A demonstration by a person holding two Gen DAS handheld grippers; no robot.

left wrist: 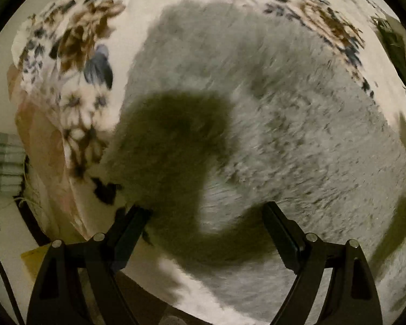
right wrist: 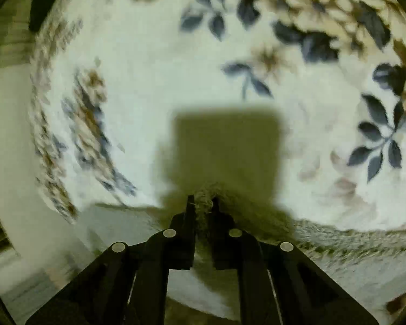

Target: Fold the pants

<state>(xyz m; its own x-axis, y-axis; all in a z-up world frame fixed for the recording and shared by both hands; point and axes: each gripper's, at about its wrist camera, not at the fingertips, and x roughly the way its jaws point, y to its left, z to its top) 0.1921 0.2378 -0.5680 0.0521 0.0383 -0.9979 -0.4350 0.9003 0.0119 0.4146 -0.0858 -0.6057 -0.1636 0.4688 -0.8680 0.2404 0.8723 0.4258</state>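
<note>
- Far left of the left wrist view: a white bed cover printed with brown and dark blue flowers [left wrist: 75,62] lies under the work. Its edge drops away at the left, where a pale floor and a checked cloth show only dimly.
- Centre of the same view: the grey speckled knit pants [left wrist: 297,140] lie spread across the bed cover and fill most of the frame. Motion blur hides seams, waistband and hems, so I cannot tell which part of the garment this is.
- Lower part of the same view: the left gripper [left wrist: 207,216] hangs above the pants with its fingers [left wrist: 132,233] spread wide and nothing between them. Its shadow falls on the fabric below.
- Right wrist view: the right gripper [right wrist: 203,203] has its fingers [right wrist: 190,216] clenched on a bunched ridge of the grey fabric [right wrist: 338,241], which trails off to the right along the lower frame. The floral cover lies beyond, carrying a square shadow.
- Handling, as judged: the cloth looks soft, limp and light, with no stiffness to keep a fold line. A one-point grip will let it sag and twist.
- Hold, as judged: the free left gripper is best placed on an edge or corner matching the right's grip, pinching both layers, so the fold is carried over level.
</note>
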